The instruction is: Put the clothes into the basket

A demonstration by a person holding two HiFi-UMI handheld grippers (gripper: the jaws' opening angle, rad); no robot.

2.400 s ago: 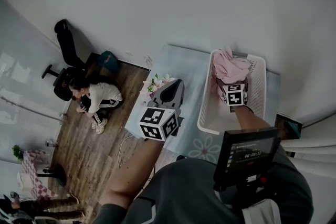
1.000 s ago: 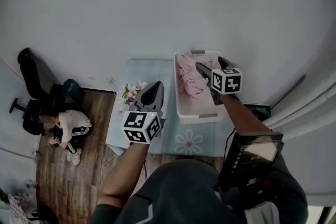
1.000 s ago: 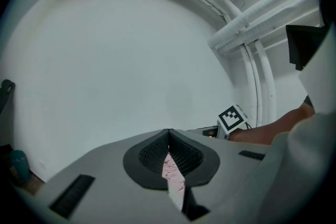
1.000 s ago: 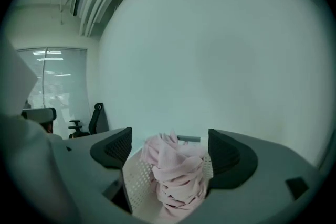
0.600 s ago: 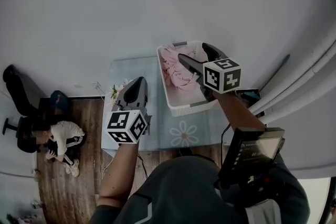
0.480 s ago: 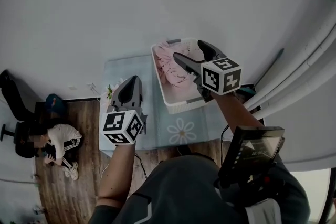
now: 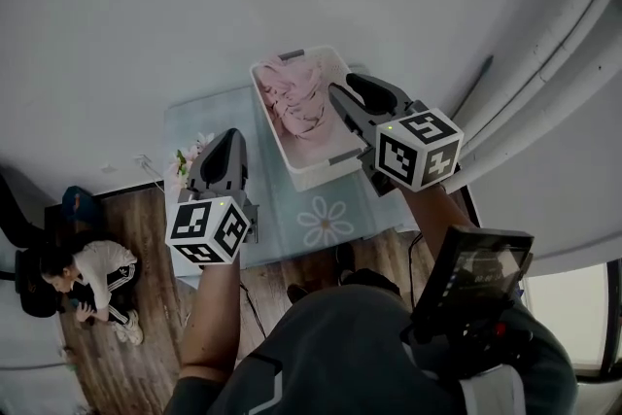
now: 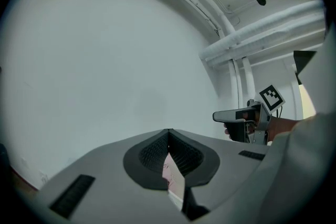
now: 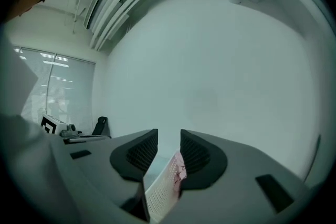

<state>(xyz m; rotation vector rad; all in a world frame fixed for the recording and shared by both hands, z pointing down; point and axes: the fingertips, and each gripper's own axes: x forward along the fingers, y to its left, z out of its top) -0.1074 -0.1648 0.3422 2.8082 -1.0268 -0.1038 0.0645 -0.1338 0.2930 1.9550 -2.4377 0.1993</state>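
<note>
A white slatted basket (image 7: 313, 168) stands on the pale blue table (image 7: 282, 209) with pink clothes (image 7: 296, 97) heaped inside. My right gripper (image 7: 347, 87) hovers above the basket's right rim and points level. Its jaws have just been closing; a narrow gap remains with nothing in it. Through that gap in the right gripper view (image 9: 168, 136) I see the basket (image 9: 157, 194) and the pink cloth (image 9: 178, 168). My left gripper (image 7: 231, 137) hangs over the table left of the basket, shut tip to tip (image 8: 168, 132) and holding nothing.
A small bunch of flowers (image 7: 185, 160) lies at the table's left edge. A person (image 7: 97, 272) sits on the wooden floor at lower left. A bare wall stands close behind the table. White pipes (image 7: 573, 24) run along the right.
My right gripper has risen out of the basket, leaving the pink clothes inside, and its jaws stand narrower. The left gripper has hardly shifted. The head view has swung, so the table sits further left.
</note>
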